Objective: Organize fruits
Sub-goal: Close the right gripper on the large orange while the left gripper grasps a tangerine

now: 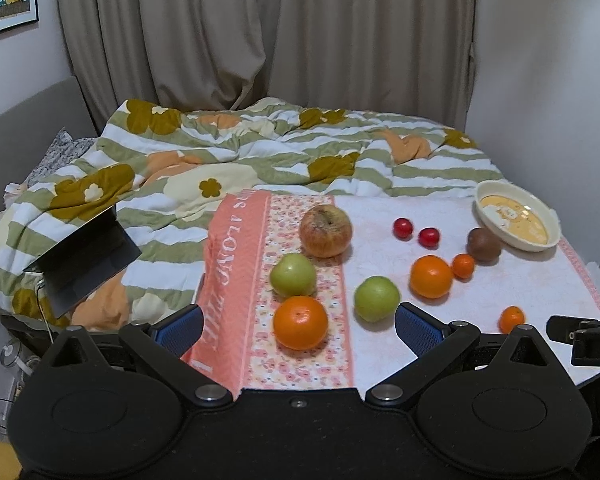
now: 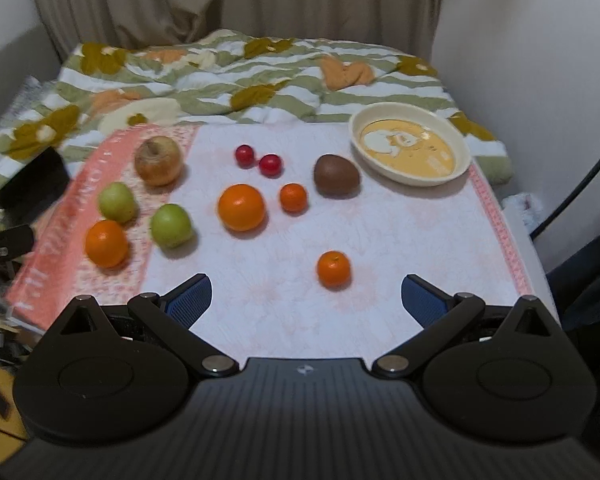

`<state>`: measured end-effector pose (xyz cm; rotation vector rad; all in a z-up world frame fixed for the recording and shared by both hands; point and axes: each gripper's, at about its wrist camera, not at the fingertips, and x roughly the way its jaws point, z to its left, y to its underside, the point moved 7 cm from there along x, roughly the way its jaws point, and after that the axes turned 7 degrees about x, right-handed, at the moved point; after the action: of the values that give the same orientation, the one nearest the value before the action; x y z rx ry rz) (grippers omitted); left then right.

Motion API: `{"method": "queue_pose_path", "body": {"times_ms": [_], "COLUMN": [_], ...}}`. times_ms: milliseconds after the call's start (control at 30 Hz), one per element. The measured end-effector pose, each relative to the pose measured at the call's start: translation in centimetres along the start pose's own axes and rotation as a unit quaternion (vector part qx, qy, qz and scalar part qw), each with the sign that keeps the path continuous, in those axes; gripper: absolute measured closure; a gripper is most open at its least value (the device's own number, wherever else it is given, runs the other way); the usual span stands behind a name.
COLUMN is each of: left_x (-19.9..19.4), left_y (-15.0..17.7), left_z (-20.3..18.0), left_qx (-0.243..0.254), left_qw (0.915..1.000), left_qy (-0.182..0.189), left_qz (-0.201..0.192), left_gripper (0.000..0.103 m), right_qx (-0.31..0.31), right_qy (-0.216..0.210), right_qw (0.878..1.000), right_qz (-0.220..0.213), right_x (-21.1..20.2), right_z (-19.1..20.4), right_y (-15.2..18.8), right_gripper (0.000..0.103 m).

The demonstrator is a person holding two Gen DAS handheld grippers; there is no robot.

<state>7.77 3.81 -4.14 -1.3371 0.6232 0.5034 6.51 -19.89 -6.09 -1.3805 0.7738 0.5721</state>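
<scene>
Ten pieces of fruit lie scattered on a pale towel (image 2: pixel 380 240) spread over a bed, and nothing has been picked up yet. Both hand-held grippers hover at the near edge with nothing between their fingers. The left gripper (image 1: pixel 299 326) has its blue-padded fingers spread wide, and a large orange (image 1: pixel 300 322) sits just ahead of the gap. The right gripper (image 2: pixel 306 294) is equally wide apart, with a small mandarin (image 2: pixel 333 269) lying just beyond its fingertips, slightly right of centre.

Farther back, from left to right, are a blotchy reddish apple (image 2: pixel 158 161), two green apples (image 2: pixel 116 201) (image 2: pixel 171 220), a second large orange (image 2: pixel 241 207), another small mandarin (image 2: pixel 293 197), two red cherry-like fruits (image 2: pixel 244 155) (image 2: pixel 270 165) and a brown kiwi (image 2: pixel 336 176). A shallow cream bowl (image 2: pixel 462 168) with a yellow printed bottom stands empty at the far right corner, just beside the kiwi.

The bowl looks like the likely destination. The nearest mandarin seems the easiest first pick for the right gripper. To do it well, centre the fruit between the pads, lower until the pads flank its widest part, then close gently, since round fruit on soft cloth may roll. The right view is slightly blurred, so fine detail there is uncertain.
</scene>
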Motion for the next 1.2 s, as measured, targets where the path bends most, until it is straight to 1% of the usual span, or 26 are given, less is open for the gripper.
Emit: {"method": "queue_pose_path", "body": {"times_ms": [67, 167, 233, 333, 467, 667, 733, 833, 933, 1000, 1067, 1200], "left_x": [0.8, 2.5, 3.7, 5.3, 7.5, 10.3, 11.3, 12.6, 13.6, 14.1, 14.7, 15.5], "left_y": [0.1, 0.5, 0.7, 1.1, 1.7, 2.2, 2.3, 2.6, 2.8, 2.9, 3.0, 3.3], "left_z": [0.5, 1.0, 1.1, 1.4, 1.5, 0.6, 0.4, -0.1, -0.7, -0.9, -1.0, -0.9], "left_qx": [0.003, 0.013, 0.011, -0.002, -0.024, -0.037, -0.048, -0.066, -0.073, -0.077, -0.083, -0.099], "left_qw": [1.0, 0.9999, 0.9999, 0.9999, 0.9992, 0.9969, 0.9959, 0.9937, 0.9919, 0.9908, 0.9894, 0.9867], "left_qy": [-0.005, -0.005, -0.007, -0.013, -0.018, -0.05, -0.055, -0.06, -0.067, -0.071, -0.075, -0.079], "left_qz": [-0.003, -0.003, 0.003, 0.01, 0.025, 0.048, 0.054, 0.068, 0.079, 0.086, 0.093, 0.102], "left_gripper": [0.0, 0.0, 0.0, 0.0, 0.0, 0.002, 0.003, 0.008, 0.01, 0.016, 0.021, 0.03], "right_qx": [-0.006, -0.004, -0.016, -0.062, -0.122, -0.195, -0.215, -0.247, -0.275, -0.293, -0.306, -0.323], "right_qy": [-0.015, -0.044, -0.058, -0.083, -0.11, -0.166, -0.186, -0.212, -0.233, -0.245, -0.254, -0.266], "right_qw": [1.0, 0.999, 0.998, 0.994, 0.986, 0.966, 0.958, 0.946, 0.933, 0.924, 0.917, 0.908], "right_qz": [0.012, 0.003, -0.01, -0.028, -0.032, -0.026, -0.024, -0.013, -0.009, -0.006, 0.001, 0.011], "right_x": [1.1, 2.6, 3.7, 5.4, 8.3, 12.5, 13.5, 15.2, 16.3, 16.9, 17.4, 18.4], "right_z": [0.5, 1.1, 1.5, 2.2, 3.1, 4.1, 4.3, 5.0, 5.9, 6.2, 6.7, 7.2], "right_y": [-0.2, -0.8, -1.4, -2.4, -3.5, -4.8, -5.2, -5.6, -5.7, -5.6, -5.5, -5.2], "right_gripper": [0.0, 0.0, 0.0, 0.0, 0.0, 0.0, 0.0, 0.0, 0.0, 0.0, 0.007, 0.009]}}
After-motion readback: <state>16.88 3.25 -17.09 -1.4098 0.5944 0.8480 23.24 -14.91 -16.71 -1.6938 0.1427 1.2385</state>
